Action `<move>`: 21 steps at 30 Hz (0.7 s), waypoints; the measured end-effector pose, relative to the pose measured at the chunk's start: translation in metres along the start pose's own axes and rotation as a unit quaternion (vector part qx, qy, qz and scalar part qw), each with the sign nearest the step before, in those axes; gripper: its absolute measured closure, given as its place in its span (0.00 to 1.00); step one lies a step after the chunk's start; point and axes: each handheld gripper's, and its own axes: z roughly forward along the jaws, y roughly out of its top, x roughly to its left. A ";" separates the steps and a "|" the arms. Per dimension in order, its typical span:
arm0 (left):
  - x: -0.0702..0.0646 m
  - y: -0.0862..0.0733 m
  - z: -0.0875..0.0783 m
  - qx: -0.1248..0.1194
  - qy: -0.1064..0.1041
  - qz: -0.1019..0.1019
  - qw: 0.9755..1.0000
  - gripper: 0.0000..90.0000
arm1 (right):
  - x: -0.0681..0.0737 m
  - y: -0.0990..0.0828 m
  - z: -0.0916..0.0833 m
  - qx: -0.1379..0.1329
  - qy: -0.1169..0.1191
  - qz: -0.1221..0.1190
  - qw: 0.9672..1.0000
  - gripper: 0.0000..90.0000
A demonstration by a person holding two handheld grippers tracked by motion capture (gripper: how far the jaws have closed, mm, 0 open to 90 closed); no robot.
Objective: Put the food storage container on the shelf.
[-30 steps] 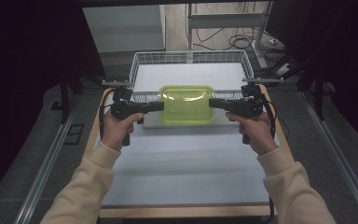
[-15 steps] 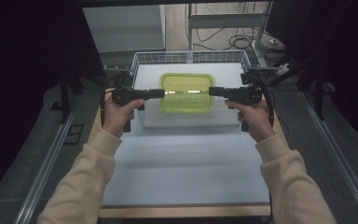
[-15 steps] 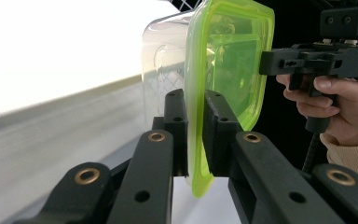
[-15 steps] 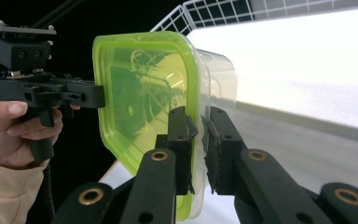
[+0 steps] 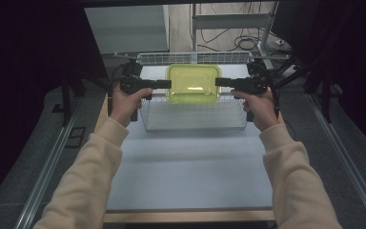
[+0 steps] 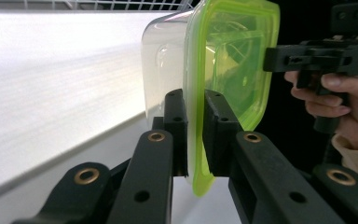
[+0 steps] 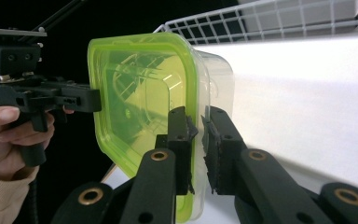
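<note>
A clear plastic container with a lime-green lid (image 5: 193,83) hangs level over the far half of a white wire basket (image 5: 195,125). My left gripper (image 5: 169,84) is shut on the lid's left rim and my right gripper (image 5: 218,82) on its right rim. In the left gripper view my jaws (image 6: 195,100) pinch the green rim of the container (image 6: 233,60), with the right gripper (image 6: 270,58) clamped on the far side. In the right gripper view my jaws (image 7: 196,119) pinch the near rim of the container (image 7: 140,88), and the left gripper (image 7: 95,100) grips the opposite edge.
The wire basket stands at the far end of the white tabletop (image 5: 190,167); its mesh rim (image 7: 261,21) rises behind the container. Metal rails (image 5: 47,162) run along the floor on both sides. Cables (image 5: 248,43) lie on the floor behind the table.
Both hands have moved away from the person and slightly up, carrying the container from in front of the basket to above it. Both grips are unchanged.
</note>
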 end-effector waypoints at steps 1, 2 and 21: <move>0.003 0.004 0.002 0.001 -0.001 -0.002 1.000 0.91 | -0.002 0.004 0.001 0.004 -0.003 0.002 1.000 0.90; 0.003 0.004 0.002 0.001 -0.001 -0.002 1.000 0.91 | -0.002 0.004 0.001 0.004 -0.003 0.002 1.000 0.90; 0.024 0.015 0.026 0.018 0.005 -0.030 0.999 0.90 | -0.025 0.020 0.019 0.011 -0.026 0.032 0.999 0.89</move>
